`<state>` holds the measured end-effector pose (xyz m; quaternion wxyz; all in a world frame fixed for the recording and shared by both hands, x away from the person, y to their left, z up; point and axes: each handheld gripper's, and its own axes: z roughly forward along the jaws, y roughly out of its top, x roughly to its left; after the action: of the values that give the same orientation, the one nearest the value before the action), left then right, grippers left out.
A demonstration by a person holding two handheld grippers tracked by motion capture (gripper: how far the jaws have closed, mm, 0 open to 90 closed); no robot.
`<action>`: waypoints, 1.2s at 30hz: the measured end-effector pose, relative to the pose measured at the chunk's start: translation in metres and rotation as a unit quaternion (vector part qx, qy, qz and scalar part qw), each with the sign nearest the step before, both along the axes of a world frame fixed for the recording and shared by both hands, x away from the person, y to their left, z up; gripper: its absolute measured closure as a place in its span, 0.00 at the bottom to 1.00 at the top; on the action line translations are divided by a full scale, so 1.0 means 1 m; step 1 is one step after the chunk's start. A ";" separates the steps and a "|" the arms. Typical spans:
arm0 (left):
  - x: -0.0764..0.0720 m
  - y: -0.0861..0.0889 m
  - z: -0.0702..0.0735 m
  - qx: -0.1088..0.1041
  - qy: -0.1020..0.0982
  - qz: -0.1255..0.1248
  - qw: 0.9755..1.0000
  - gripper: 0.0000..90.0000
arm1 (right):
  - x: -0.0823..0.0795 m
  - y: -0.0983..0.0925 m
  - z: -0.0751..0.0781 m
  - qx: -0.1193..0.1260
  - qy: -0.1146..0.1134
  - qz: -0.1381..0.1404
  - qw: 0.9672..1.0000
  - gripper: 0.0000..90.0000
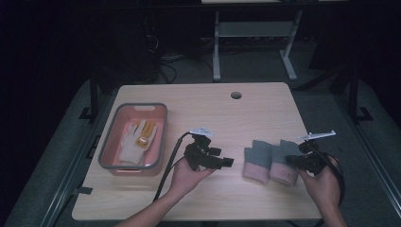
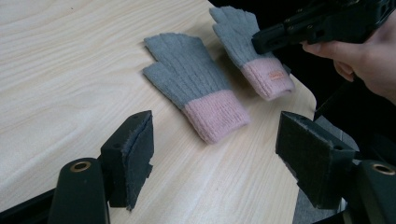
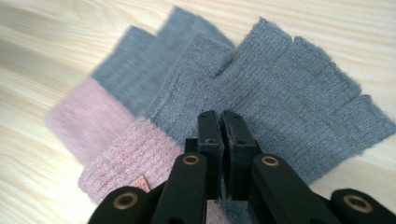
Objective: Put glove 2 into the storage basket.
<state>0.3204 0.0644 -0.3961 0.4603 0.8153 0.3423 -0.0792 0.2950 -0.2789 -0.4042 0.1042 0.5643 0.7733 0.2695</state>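
Pale wooden table [image 1: 246, 113] in a dark room, two grey-and-pink gloves near its right edge
Pink tub [image 1: 112, 142] with a white glove [image 1: 134, 142] sits far left; left gripper [image 1: 226, 162] gapes wide, empty, beside the left glove [image 2: 194, 84]; right gripper [image 3: 220, 122], jaws pressed together, seems to pinch the right glove [image 3: 289, 93]

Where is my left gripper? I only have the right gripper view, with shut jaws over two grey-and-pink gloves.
Observer: The left gripper is just left of the nearer grey-and-pink glove, jaws open with nothing between them.
Operator: Is anything else on the table?
Observer: A pink bin with a grey rim stands at the left side of the table.
Operator: What is in it?
Observer: A white glove with yellow patches.
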 end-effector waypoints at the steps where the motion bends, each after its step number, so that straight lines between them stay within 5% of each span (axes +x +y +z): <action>1: 0.000 0.000 0.000 0.001 -0.001 0.000 1.000 0.31 | 0.001 0.004 0.002 0.000 -0.001 0.003 1.000 0.97; 21: -0.001 0.003 -0.002 0.005 -0.003 0.001 1.000 0.31 | 0.030 0.068 -0.003 0.008 0.025 0.028 0.999 0.96; 36: -0.001 -0.006 -0.010 0.013 0.003 -0.004 1.000 0.31 | 0.036 0.065 -0.022 0.030 0.047 0.018 0.998 0.91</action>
<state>0.3197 0.0581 -0.4064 0.4484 0.8221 0.3419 -0.0790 0.3307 -0.2138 -0.4260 0.0462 0.5651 0.7790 0.2679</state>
